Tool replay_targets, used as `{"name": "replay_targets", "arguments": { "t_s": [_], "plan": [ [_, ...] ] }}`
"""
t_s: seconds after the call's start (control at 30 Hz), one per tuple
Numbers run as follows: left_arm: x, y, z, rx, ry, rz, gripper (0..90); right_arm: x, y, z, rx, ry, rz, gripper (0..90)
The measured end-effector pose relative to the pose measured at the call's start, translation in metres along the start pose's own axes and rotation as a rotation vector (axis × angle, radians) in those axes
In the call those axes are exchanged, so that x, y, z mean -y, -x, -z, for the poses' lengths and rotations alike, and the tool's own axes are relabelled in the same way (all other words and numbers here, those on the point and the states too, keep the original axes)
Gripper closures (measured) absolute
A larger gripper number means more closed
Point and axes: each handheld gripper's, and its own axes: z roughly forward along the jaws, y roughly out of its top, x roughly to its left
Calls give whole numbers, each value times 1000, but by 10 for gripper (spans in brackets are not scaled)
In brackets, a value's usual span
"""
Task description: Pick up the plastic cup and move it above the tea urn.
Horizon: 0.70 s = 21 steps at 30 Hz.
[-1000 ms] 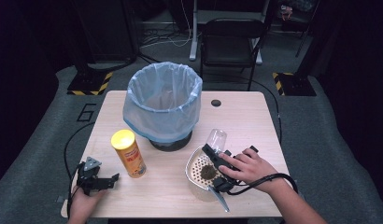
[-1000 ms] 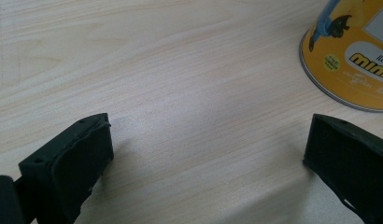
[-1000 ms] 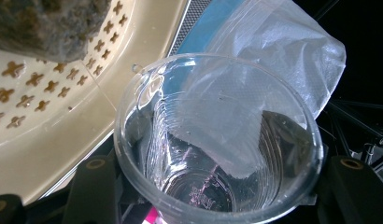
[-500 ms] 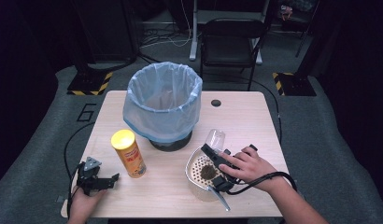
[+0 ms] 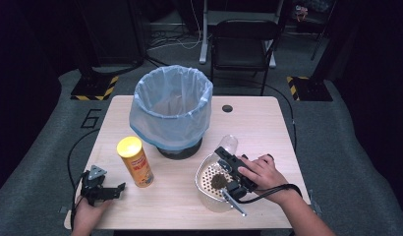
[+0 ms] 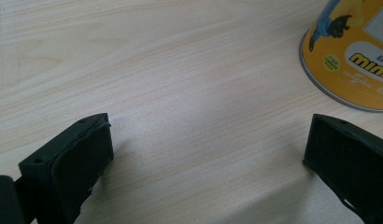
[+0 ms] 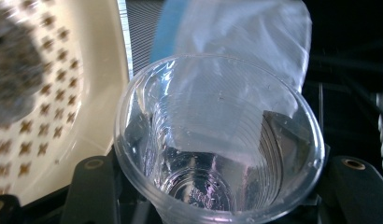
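My right gripper (image 5: 223, 151) is shut on a clear plastic cup (image 5: 229, 143), which lies on its side at the far rim of a white perforated strainer bowl (image 5: 201, 173). In the right gripper view the cup (image 7: 217, 130) sits between the jaws of the right gripper (image 7: 222, 158), its mouth turned toward the camera. A brown lump (image 5: 219, 181) lies inside the bowl (image 7: 98, 70). My left gripper (image 5: 119, 189) rests on the table at the front left. The left gripper (image 6: 206, 149) is open with bare wood between its jaws.
A bin lined with a blue bag (image 5: 171, 110) stands at the middle back of the wooden table (image 5: 268, 128). A yellow can (image 5: 135, 161) is upright just right of the left gripper, with its base (image 6: 353, 60) close by. A black chair (image 5: 244, 46) stands behind the table.
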Motion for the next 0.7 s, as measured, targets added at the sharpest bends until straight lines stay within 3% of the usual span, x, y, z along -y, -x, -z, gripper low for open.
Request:
{"name": "replay_targets", "arguments": {
  "t_s": [0.2,0.4,0.57,0.6,0.7],
  "plan": [
    [0,0,0,0,-1,0,10,10,4,1,45,46,-330,358],
    [0,0,0,0,0,0,10,29,12,2,64,128,-752,352],
    [0,0,0,0,0,0,10,45,18,2,60,192,-992,353],
    [0,0,0,0,-1,0,10,46,19,2,58,197,-1020,353],
    [0,0,0,0,-1,0,10,54,18,1,20,243,-1201,353]
  ]
}}
